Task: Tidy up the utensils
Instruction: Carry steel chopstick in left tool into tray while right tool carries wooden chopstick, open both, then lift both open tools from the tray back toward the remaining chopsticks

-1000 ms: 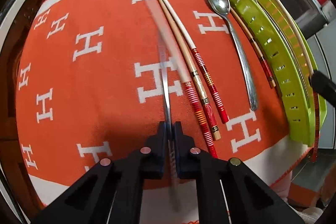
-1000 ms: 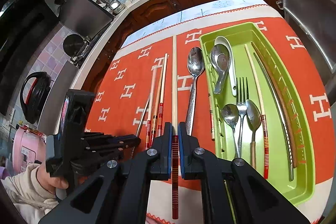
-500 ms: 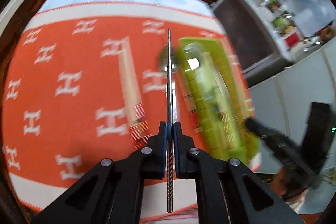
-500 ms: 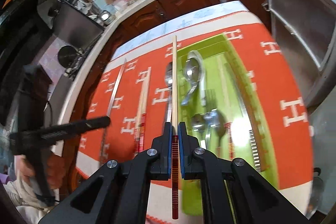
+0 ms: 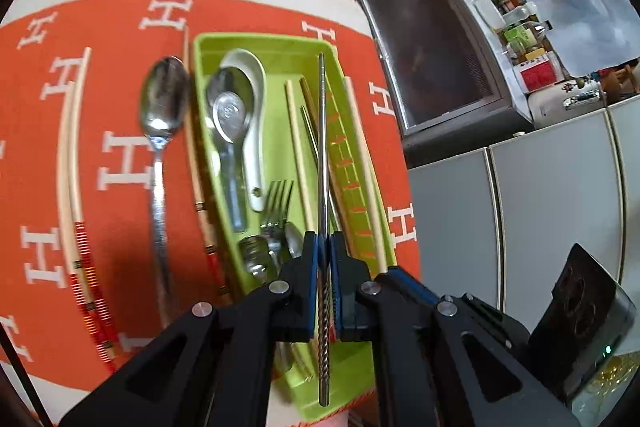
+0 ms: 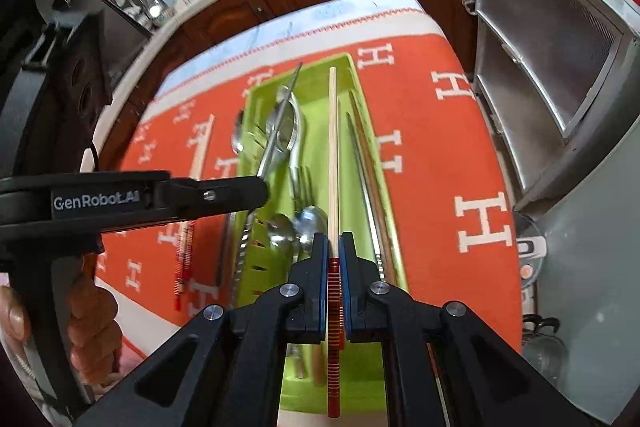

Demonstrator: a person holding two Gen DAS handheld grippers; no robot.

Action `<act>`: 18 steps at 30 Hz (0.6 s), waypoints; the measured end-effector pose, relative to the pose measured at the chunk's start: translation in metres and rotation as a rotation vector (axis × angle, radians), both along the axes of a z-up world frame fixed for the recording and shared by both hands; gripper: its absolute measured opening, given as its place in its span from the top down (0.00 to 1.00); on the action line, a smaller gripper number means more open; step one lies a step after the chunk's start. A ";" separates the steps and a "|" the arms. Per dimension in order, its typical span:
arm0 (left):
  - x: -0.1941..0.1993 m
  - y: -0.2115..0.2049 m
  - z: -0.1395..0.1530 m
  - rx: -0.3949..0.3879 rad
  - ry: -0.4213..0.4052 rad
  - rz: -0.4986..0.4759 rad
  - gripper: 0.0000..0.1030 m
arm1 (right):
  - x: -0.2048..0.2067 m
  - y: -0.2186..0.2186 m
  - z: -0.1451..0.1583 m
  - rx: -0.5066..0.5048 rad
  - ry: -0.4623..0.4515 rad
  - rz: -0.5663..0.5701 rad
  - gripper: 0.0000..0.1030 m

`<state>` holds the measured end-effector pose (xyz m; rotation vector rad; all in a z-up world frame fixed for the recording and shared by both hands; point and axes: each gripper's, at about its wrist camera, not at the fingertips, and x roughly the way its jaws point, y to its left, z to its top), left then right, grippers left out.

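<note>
My left gripper (image 5: pixel 324 239) is shut on a metal chopstick (image 5: pixel 321 147) with a twisted grip end. It holds the stick lengthwise over the right part of the green tray (image 5: pixel 264 41). In the tray lie a white ceramic spoon (image 5: pixel 254 147), metal spoons, a fork (image 5: pixel 276 203) and chopsticks. My right gripper (image 6: pixel 334 241) is shut on a wooden chopstick (image 6: pixel 332 147) with a red striped end, also over the green tray (image 6: pixel 360 95). The left gripper (image 6: pixel 260 187) shows in the right wrist view, to the left, with its metal chopstick (image 6: pixel 280 119) slanting over the tray.
On the orange cloth (image 5: pixel 120 27) left of the tray lie a metal spoon (image 5: pixel 160 115), two red-ended chopsticks (image 5: pixel 68 147) and one chopstick (image 5: pixel 196 163) against the tray wall. Another chopstick (image 5: pixel 362 163) rests along the tray's right rim. A metal shelf unit (image 6: pixel 540 67) stands beyond the table's right edge.
The left gripper has carried the metal chopstick rightward from over the cloth to over the tray. The right gripper has moved with its wooden chopstick from beside the tray to over it.
</note>
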<state>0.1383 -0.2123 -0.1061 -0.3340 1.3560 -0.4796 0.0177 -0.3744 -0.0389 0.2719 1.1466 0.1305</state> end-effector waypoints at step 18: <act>-0.011 0.045 0.041 0.116 -0.138 0.007 0.51 | -0.014 0.007 0.011 0.042 -0.026 -0.058 0.92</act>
